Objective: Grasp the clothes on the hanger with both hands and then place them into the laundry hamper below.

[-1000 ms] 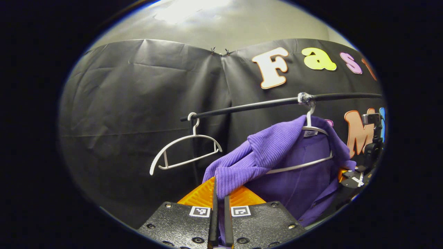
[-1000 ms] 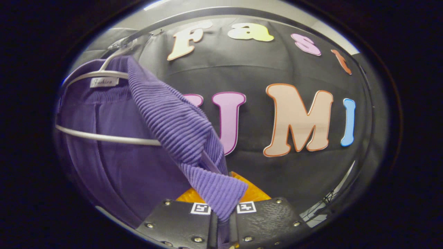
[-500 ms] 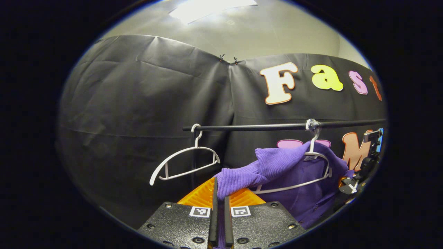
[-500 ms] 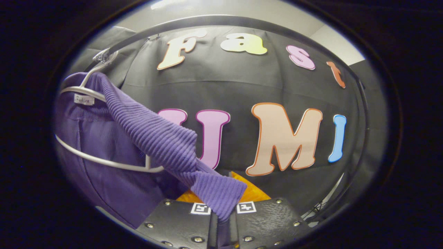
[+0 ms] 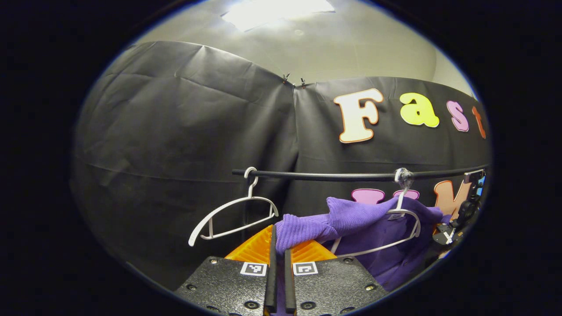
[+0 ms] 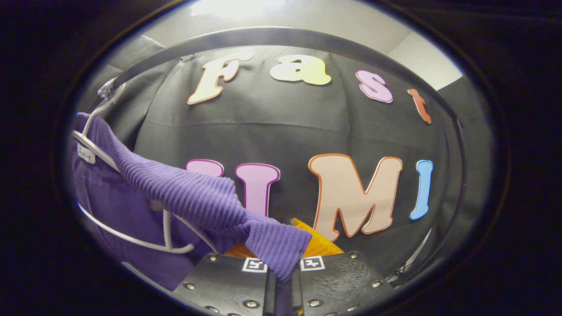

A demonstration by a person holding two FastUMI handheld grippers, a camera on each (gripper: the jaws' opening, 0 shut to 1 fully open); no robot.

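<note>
A: Start close in. What do the grippers have?

B: The left gripper is clamped tight on a fold of the purple garment, its fingers nearly together. The right gripper pinches the opposite ribbed edge the same way.

A: What has changed over the last second?

B: Both have pulled outward and back. The knit is now drawn into flat, taut bands from each gripper up to the white hanger, where a second ago it sloped steeply. The hanger has tilted and sits farther away.

A: So it's coming off?

B: Not yet, I'd judge. The collar is still draped on the hanger, which hooks the black rail. Further left, an empty hanger hangs there. The shoulders need to slip free before lowering toward the hamper.
</note>
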